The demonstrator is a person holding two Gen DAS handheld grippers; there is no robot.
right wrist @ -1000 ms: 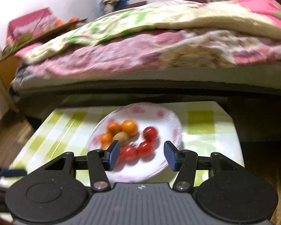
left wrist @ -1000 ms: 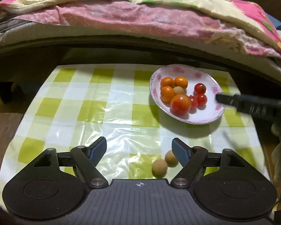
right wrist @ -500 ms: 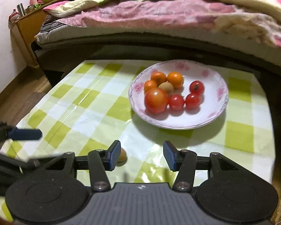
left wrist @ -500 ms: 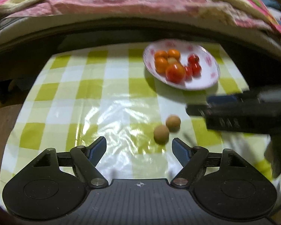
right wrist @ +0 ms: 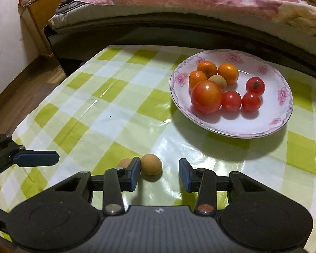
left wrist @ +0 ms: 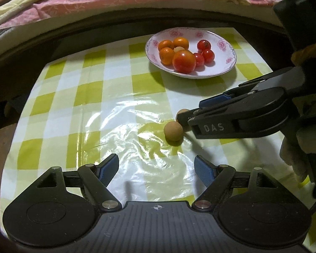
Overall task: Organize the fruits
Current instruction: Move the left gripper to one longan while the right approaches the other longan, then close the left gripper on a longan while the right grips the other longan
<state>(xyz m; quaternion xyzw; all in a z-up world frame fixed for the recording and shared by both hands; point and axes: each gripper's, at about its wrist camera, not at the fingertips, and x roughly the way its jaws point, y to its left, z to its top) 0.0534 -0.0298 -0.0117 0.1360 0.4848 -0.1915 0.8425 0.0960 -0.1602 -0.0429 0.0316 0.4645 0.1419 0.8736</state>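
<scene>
The right gripper (right wrist: 159, 174) hangs low over the table (right wrist: 115, 109) with its fingers (right wrist: 134, 172) spread apart and nothing between the pads. A tan round fruit (right wrist: 151, 164) lies just inside the left finger, at its tip, and a second tan fruit (right wrist: 125, 163) sits outside that same finger, half hidden behind it. Ahead of the right finger, well beyond the tips, the flowered plate (right wrist: 282, 113) holds three oranges, a large tomato (right wrist: 206, 96), three small red tomatoes and a pale fruit. The left gripper (left wrist: 155, 167) is also wide open and empty, both tan fruits lying ahead of its right finger
</scene>
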